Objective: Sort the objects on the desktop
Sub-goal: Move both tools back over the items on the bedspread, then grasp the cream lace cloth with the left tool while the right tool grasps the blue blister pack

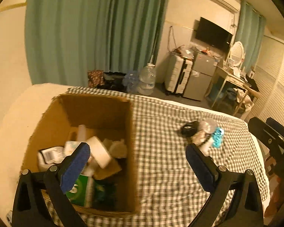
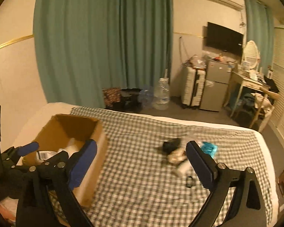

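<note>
Both grippers are hanging over the bed with nothing between the pads. The left gripper (image 1: 137,151) is standing with its blue-padded fingers (image 1: 75,167) spread wide, and the right gripper (image 2: 140,155) is showing the same wide spread, empty.

Nearest, at seven o'clock in the left wrist view, the open brown cardboard box (image 1: 130,132) is sitting on the grey-and-white checked cloth (image 1: 161,170). Inside it, a green and white carton (image 1: 81,189) is lying closest, a white round roll (image 1: 101,154) is leaning above it, a small white packet with a barcode label (image 1: 50,154) is resting at the left wall, and pale blurred pieces are piling behind. In the right wrist view the same box is sitting at eight o'clock, with the left gripper's blue pad just in front of it.

Farther out, at two o'clock, the loose pile still on the cloth is blurring: a black round object (image 1: 188,130), a bright blue plastic item (image 1: 217,138), and a white cylinder (image 2: 183,167). A small black square piece (image 2: 189,182) is lying apart, nearer the right gripper.

Beyond the bed, clear water jugs (image 2: 161,94), a white ribbed suitcase (image 2: 193,87) and a grey mini fridge (image 2: 215,83) are standing against the far wall at one o'clock, beside teal curtains (image 2: 104,37).
</note>
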The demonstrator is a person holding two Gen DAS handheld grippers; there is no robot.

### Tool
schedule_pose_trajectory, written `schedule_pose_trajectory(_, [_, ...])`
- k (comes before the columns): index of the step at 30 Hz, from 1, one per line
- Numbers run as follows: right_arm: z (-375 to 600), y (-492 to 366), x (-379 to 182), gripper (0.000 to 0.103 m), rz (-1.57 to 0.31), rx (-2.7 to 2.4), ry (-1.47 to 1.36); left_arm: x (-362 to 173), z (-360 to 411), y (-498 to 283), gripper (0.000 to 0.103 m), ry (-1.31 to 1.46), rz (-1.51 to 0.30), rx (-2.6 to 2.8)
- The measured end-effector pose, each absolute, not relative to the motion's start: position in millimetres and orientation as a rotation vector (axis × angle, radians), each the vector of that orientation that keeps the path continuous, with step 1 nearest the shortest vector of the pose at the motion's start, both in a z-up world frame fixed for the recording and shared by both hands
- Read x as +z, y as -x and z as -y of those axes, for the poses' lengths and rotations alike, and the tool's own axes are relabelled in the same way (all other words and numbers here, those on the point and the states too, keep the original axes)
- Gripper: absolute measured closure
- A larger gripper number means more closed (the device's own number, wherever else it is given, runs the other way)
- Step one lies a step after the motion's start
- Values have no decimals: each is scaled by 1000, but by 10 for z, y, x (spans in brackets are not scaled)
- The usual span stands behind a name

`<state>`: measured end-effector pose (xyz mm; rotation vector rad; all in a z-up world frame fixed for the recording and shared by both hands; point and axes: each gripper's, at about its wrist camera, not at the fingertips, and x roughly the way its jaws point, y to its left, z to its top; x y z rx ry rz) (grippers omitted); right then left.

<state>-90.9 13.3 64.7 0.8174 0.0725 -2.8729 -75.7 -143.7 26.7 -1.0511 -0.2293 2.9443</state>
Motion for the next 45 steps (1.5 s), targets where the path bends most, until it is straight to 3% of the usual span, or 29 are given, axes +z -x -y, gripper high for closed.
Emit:
schedule_pose_trajectory(7, [-766, 825, 613, 5, 17, -2934, -828, 202, 798, 836, 0, 1035, 132, 2893])
schedule_pose_trajectory(20, [-1438, 1125, 93, 5, 140, -2950, -1005, -414, -34, 1266, 0, 1194, -70, 2760])
schedule_pose_trajectory(36, [-2293, 1754, -881, 5, 427, -2952, -1252, -1170, -332, 2066, 0, 1284, -61, 2682])
schedule_pose_trajectory(45, [-2367, 2439, -1197, 7, 356, -2941, -1301, -1424, -483, 2683, 0, 1262, -123, 2728])
